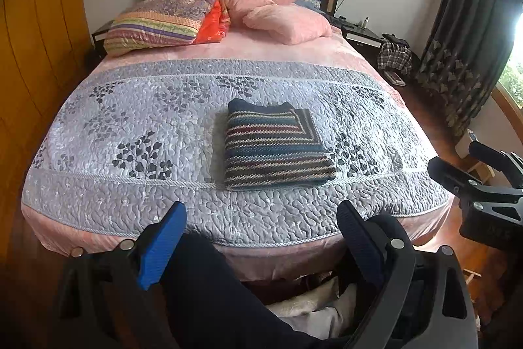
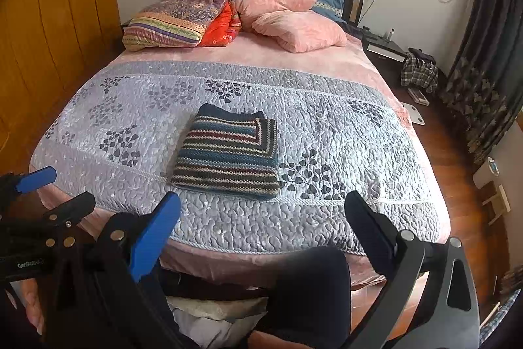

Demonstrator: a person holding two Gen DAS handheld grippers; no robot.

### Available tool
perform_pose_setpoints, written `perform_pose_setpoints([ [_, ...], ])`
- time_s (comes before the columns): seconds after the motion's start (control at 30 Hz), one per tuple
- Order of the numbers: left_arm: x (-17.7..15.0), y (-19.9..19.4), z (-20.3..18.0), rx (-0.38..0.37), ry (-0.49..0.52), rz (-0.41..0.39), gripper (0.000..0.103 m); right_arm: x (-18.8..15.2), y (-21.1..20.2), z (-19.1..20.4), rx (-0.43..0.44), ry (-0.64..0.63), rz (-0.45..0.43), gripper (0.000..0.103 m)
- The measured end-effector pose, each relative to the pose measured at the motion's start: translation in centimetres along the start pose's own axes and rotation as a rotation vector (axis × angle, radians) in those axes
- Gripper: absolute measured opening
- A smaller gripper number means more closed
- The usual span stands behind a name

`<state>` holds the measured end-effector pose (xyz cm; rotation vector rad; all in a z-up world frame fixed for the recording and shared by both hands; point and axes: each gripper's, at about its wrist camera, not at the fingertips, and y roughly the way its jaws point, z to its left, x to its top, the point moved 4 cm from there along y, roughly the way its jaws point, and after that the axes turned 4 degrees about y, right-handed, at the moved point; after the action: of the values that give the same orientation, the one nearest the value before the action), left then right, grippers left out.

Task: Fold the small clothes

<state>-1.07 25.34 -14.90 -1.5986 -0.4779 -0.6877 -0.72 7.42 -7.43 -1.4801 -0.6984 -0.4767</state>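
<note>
Bed (image 1: 130,107): folded striped sweater (image 1: 274,146); pillows (image 1: 281,12) behind.

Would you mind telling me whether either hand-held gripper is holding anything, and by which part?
Nothing is held. The left hand-held gripper and right hand-held gripper are both open, short of the folded striped sweater on the bed.

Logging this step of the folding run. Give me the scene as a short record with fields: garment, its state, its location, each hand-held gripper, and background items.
garment: striped knit sweater
state: folded into a neat rectangle, lying flat
location: on the grey quilted bedspread, near the foot of the bed
left hand-held gripper: open, holding nothing, short of the bed
right hand-held gripper: open, holding nothing, short of the bed
background: pink pillows and a patterned folded quilt by the headboard
</note>
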Motion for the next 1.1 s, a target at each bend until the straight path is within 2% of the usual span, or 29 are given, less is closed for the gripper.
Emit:
perform_pose_setpoints([
  [1.1,0.58,-0.21,-0.04,0.004,0.008,-0.009,0.093,0.28,-0.18,-0.46,0.002,0.039,-0.031,0.100],
])
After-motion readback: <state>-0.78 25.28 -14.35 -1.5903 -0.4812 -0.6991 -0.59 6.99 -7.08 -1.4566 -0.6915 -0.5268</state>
